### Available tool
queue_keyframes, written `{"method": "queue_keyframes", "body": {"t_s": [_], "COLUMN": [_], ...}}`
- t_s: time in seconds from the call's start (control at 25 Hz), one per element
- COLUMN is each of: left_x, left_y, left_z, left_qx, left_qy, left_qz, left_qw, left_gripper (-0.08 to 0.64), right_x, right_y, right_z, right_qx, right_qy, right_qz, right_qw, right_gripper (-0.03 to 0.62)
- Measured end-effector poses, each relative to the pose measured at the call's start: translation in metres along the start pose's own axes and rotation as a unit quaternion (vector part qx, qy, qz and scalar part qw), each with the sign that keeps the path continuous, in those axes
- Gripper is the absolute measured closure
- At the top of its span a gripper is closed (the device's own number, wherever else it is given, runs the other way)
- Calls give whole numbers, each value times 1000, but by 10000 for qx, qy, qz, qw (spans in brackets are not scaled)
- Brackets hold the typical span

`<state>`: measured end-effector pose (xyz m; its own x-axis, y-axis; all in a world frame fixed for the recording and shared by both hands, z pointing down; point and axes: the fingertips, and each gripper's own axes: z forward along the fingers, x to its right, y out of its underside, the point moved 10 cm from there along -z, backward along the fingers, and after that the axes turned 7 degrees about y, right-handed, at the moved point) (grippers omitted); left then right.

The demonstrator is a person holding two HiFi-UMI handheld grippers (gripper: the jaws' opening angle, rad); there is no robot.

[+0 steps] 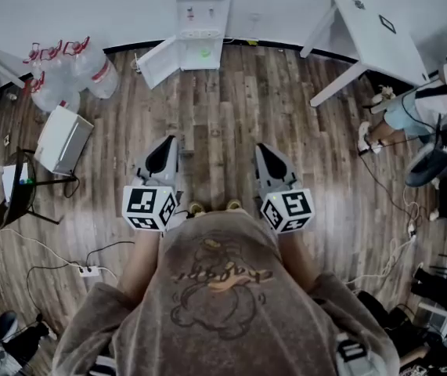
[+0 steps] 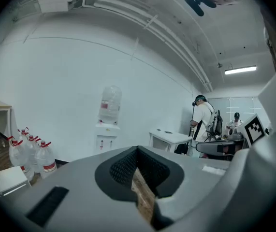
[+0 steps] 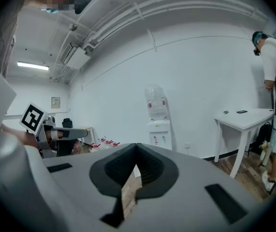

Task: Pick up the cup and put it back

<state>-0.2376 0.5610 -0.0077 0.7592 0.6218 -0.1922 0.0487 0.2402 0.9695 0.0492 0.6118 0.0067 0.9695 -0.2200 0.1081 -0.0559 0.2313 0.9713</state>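
The cup cannot be picked out for certain in any view. The nearest candidate is a small green thing [image 1: 203, 52] on the ledge of the water dispenser [image 1: 200, 22], too small to tell what it is. In the 2 gripper views the same ledge shows only a faint yellowish speck.

The left hand-held gripper [image 1: 168, 141] and the right hand-held gripper [image 1: 264, 147] are held side by side over the wooden floor [image 1: 215, 124], well short of the water dispenser, and both point toward it. In the left gripper view the left one [image 2: 138, 149] is closed: its ribbed pads meet at the tips with nothing between them, and only a sliver of floor shows through the slit below. The right one [image 3: 137, 146] is closed in the same way and is also empty. The hands holding them are hidden in the head view behind the marker cubes and the person's brown shirt [image 1: 223, 288].

The dispenser's lower door [image 1: 156, 61] hangs open to its left. Its top is cut off in the head view, though the gripper views show an upturned bottle [image 2: 110, 105] on it. Left of the dispenser, against the wall, stands a cluster of red-capped water jugs [image 1: 66, 73], with a white box [image 1: 63, 139] on the floor beside them. Right of the dispenser is a white surface [image 1: 372, 37] carrying 2 small dark things too small to name. Beyond it stands another person [image 1: 434, 104], partly cut off by the frame edge.
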Motion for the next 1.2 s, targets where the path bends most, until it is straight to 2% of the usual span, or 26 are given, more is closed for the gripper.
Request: {"method": "queue_keyframes", "body": {"t_s": [0.16, 0.36, 0.68, 1.0, 1.2], "left_x": [-16, -31, -56, -90, -115], "left_y": [2, -2, 1, -9, -28], "left_z": [0, 5, 28, 97, 153], "left_qx": [-89, -75, -109, -117, -144], "left_qy": [177, 361, 449, 539, 462], "left_qz": [-135, -112, -102, -115, -210], "left_qw": [9997, 9993, 9989, 9984, 9986], "left_gripper": [557, 557, 558, 558, 558], "right_x": [-3, -7, -6, 24, 55], "right_y": [4, 5, 8, -1, -22], "right_z": [0, 7, 43, 111, 166], "right_qx": [20, 2, 5, -12, -89], "right_qy": [160, 343, 351, 328, 211], "right_qz": [-70, -10, 1, 15, 35], "right_qw": [9998, 9994, 9994, 9995, 9997], "right_gripper": [592, 592, 591, 591, 591]}}
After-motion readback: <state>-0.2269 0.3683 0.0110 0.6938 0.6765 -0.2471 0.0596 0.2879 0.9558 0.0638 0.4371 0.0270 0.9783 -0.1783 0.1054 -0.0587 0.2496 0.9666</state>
